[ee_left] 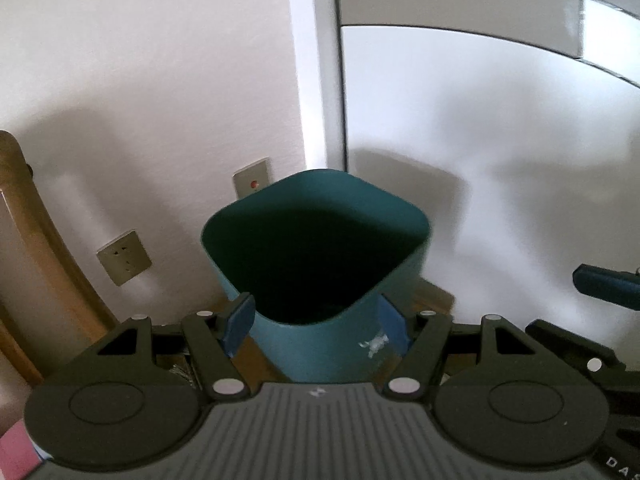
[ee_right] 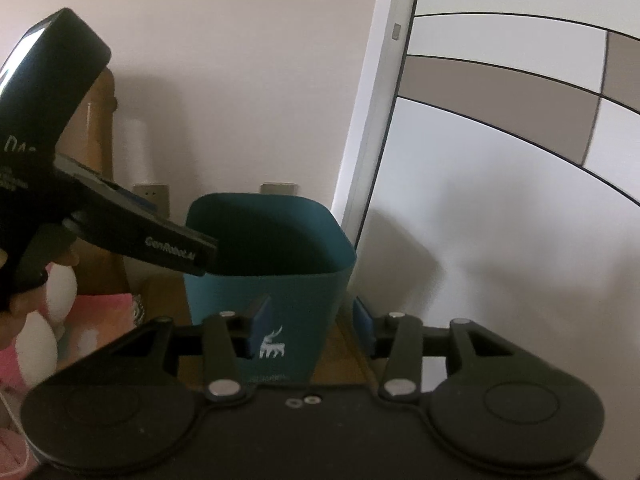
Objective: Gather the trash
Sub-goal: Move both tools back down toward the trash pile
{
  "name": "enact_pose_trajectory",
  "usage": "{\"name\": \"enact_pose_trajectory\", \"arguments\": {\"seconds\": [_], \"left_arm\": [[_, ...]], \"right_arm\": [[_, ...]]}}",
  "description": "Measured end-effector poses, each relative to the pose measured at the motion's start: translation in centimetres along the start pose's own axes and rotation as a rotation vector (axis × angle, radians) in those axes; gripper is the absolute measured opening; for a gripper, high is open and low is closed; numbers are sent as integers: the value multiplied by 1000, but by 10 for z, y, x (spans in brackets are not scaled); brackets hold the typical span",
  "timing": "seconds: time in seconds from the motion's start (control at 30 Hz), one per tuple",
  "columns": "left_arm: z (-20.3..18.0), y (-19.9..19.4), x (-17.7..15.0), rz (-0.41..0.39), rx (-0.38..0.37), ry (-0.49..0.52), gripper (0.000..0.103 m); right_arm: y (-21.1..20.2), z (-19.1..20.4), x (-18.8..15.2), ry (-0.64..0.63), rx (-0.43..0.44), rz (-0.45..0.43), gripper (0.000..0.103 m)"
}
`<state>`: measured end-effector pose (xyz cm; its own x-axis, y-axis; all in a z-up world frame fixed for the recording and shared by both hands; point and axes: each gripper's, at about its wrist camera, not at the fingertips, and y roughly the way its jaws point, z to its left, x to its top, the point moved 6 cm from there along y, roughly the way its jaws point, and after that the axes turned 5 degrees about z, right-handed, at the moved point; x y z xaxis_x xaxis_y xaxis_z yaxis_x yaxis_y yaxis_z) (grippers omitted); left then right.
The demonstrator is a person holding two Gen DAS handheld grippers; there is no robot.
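A teal trash bin (ee_left: 320, 332) with a white animal logo stands on the floor against the wall; it also shows in the right wrist view (ee_right: 288, 292). Its inside is dark and I cannot see what lies in it. My left gripper (ee_left: 316, 322) is open and empty, just above the bin's near rim, with its blue pads on either side of the bin. My right gripper (ee_right: 310, 326) is open and empty, a little in front of the bin. The left gripper's body (ee_right: 132, 232) reaches over the bin's left rim in the right wrist view.
A white wall with two sockets (ee_left: 124, 258) is behind the bin. A white door frame (ee_left: 320, 80) and a panelled wardrobe door (ee_right: 520, 140) are to the right. A wooden chair frame (ee_left: 40, 240) and pink-and-white soft things (ee_right: 80, 320) are to the left.
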<state>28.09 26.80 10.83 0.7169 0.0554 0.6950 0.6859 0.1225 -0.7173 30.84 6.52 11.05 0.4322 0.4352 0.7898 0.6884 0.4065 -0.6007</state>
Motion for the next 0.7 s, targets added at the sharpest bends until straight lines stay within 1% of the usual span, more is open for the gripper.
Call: {"name": "enact_pose_trajectory", "arguments": {"seconds": [0.03,0.1,0.13,0.17,0.3,0.53,0.7], "left_arm": [[-3,-4,-3,-2,-9,6,68],[-8,-11,-10,-6,-22,13,74],[-10,-15,-14,-12,-29,14,80],[-13,-20,-18,-21,-39,15,81],[-25,-31,-34,-35,-74,37,81],[-53,-44,-65,-52,-106,80,81],[-74,-44,-90,-39,-144,112,81]], "right_arm": [[-3,0,-3,1,-1,0,45],[-12,-1,-11,5,-3,5,45],[-17,0,-16,7,-5,9,46],[-21,-1,-21,9,-7,14,46],[-37,-2,-41,20,0,21,47],[-55,-16,-82,81,4,26,48],[-64,-23,-112,95,-2,31,49]]}}
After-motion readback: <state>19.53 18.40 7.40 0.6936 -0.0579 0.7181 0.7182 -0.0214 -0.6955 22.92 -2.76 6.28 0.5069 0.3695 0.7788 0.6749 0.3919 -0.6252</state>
